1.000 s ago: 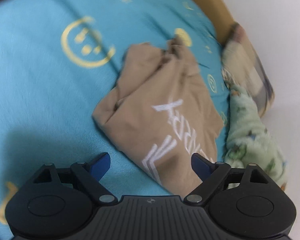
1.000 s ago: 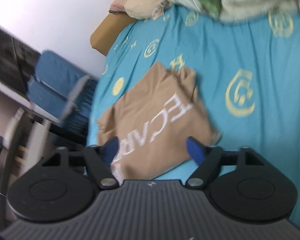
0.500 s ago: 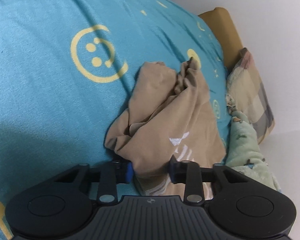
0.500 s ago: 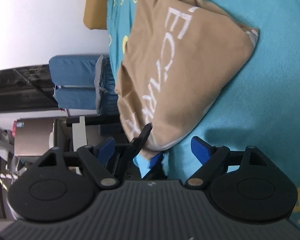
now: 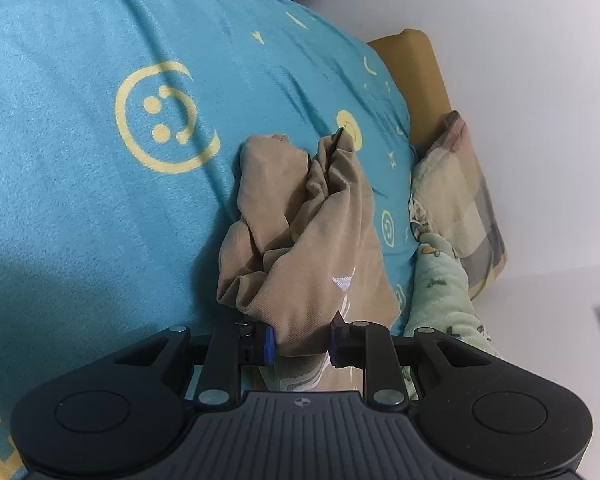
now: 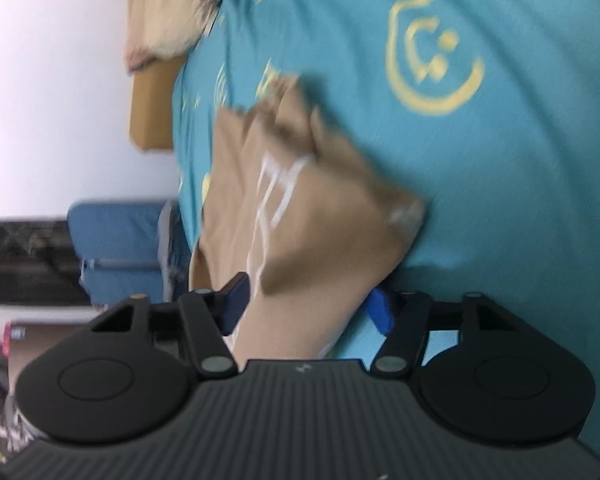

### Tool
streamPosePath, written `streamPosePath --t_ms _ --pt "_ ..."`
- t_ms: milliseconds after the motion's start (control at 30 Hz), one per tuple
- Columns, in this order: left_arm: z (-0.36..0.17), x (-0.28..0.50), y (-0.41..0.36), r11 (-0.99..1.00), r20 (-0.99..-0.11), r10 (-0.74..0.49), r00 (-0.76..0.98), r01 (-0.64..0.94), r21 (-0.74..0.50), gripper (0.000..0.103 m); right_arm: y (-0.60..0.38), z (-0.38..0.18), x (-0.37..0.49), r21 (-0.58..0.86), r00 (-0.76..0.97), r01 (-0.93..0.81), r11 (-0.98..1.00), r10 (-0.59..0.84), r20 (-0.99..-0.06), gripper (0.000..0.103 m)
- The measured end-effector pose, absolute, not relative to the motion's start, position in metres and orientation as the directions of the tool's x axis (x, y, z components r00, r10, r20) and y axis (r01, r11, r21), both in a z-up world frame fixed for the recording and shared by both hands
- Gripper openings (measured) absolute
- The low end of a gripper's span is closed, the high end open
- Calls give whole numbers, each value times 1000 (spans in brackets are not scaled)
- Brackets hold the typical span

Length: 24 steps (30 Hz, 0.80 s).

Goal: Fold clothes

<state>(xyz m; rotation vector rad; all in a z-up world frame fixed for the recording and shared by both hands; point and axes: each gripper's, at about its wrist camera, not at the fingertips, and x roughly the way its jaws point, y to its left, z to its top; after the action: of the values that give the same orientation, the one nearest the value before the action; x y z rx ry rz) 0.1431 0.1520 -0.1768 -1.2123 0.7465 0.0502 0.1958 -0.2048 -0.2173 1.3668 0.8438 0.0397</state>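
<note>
Turquoise bedsheet (image 5: pixel 80 208) under tan shirt (image 5: pixel 316 248); left tool (image 5: pixel 302 342) clenched on it, right tool (image 6: pixel 308 308) closing around it.

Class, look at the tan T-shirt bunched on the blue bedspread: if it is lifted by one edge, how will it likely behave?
The tan T-shirt lies in soft, crumpled folds, so it would probably droop and sag. It looks thin, so it is likely light. The left claw pinches a gathered edge, which suggests that the fabric compresses easily and grips well.
</note>
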Motion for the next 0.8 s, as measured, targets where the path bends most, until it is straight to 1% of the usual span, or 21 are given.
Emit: streamPosePath --t_ms 33,167,267,333,367,433,667,800 --pt "-177 144 151 381 -543 -346 765 -414 -827 25 -207 -218 196 864 716 440 246 484 -503 60" --pt "-180 142 154 387 -542 -350 764 -409 -826 25 -201 -218 201 836 691 445 320 470 -548 34" --pt "-183 140 156 387 -544 -355 760 -410 -826 25 -199 -214 204 831 696 416 370 458 -553 23" --pt "-183 140 157 380 -539 -360 761 -408 -830 25 -198 -212 203 835 708 398 380 451 -543 19" --pt "-182 139 157 380 -536 -363 762 -404 -832 25 -200 -211 201 839 716 389 380 449 -535 18" --pt "-179 138 157 376 -570 -261 779 -461 -804 25 -204 -206 199 847 732 369 382 443 -518 16" --pt "-160 118 150 379 -519 -322 792 -395 -837 25 -216 -173 171 858 789 272 436 410 -458 14" --pt "-146 103 140 383 -495 -381 781 -354 -853 25 -224 -154 141 862 825 230 452 379 -419 14"
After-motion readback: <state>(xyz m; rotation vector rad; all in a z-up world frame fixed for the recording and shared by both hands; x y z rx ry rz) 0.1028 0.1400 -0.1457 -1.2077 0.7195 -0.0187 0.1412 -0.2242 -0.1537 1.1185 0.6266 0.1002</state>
